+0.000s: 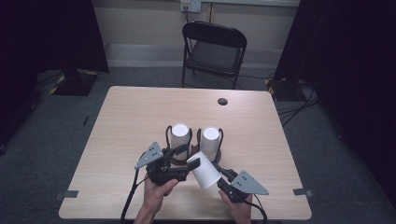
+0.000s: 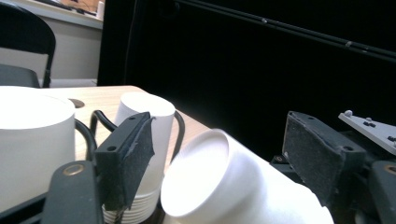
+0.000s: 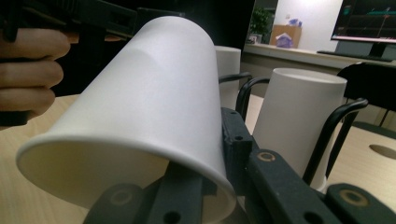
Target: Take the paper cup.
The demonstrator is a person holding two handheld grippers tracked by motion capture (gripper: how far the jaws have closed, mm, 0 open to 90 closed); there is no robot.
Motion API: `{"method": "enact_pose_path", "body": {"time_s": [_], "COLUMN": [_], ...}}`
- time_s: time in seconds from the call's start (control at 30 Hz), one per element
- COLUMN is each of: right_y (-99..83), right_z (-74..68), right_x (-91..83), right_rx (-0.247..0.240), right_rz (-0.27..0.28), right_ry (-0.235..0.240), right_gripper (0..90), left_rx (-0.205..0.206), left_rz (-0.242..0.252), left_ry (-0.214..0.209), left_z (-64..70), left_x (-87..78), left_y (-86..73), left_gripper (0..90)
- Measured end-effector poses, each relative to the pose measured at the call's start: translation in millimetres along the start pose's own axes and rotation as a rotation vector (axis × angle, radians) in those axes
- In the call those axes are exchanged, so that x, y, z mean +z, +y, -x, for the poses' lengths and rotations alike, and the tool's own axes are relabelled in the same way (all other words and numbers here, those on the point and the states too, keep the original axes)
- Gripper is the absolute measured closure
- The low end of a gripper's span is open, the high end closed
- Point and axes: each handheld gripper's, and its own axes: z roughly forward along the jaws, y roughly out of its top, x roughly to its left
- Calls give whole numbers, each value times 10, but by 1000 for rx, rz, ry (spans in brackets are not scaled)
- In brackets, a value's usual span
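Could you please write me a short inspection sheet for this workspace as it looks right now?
Surface: wooden table, round grommet hole.
Job's things: loose paper cup tilted, held off the table; two cup stacks upside down in black wire holders.
Clutter: nothing seen.
Grippers: right gripper clamped on the loose cup's rim; left gripper open around its base.
Cables: one trails from the left gripper.
Surroundings: folding chair, dark curtains.

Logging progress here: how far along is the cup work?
Done: one white paper cup is off the two upturned cup stacks in their wire holder. In hand: the right gripper pinches its rim, the left gripper open around its base. Left: setting it down.
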Motion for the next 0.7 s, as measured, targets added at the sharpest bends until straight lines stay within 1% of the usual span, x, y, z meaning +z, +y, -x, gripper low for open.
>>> {"method": "enact_pose_path", "body": {"time_s": [0.07,0.13,0.17,0.2,0.23,0.27,0.3,0.37,0.43,0.47,0.5,0.57,0.63,0.7], "right_y": [-1,-5,-7,-8,-9,-9,-8,-8,-11,-13,-17,-25,-29,-28], "right_z": [-3,11,16,22,30,32,37,44,50,53,58,68,76,89], "right_x": [-7,-9,-12,-14,-17,-21,-24,-28,-30,-31,-33,-36,-42,-50], "right_rx": [7,18,23,28,29,37,39,40,45,46,53,54,65,74], "right_rz": [-20,-33,-41,-46,-51,-57,-62,-75,-95,-102,-111,-129,-142,-153], "right_ry": [-8,-5,-10,-8,-8,-7,-1,5,7,8,13,12,15,14], "right_gripper": [870,871,872,872,872,872,873,874,874,874,874,874,874,874], "left_rx": [11,27,38,58,82,97,109,117,133,145,146,164,187,193], "left_rz": [4,6,7,-2,-5,-1,-5,-4,-2,0,-7,-24,-33,-43], "left_ry": [8,11,11,6,5,10,13,12,23,38,54,75,86,84], "left_z": [-4,-12,-16,-21,-23,-17,-19,-29,-32,-34,-37,-56,-68,-76], "left_x": [-16,-33,-38,-49,-63,-70,-78,-90,-107,-116,-120,-128,-141,-146], "left_y": [-7,-17,-21,-26,-31,-38,-41,-52,-68,-77,-83,-97,-112,-122], "left_gripper": [225,215,214,218,244,256,245,234,238,243,245,244,235,225]}}
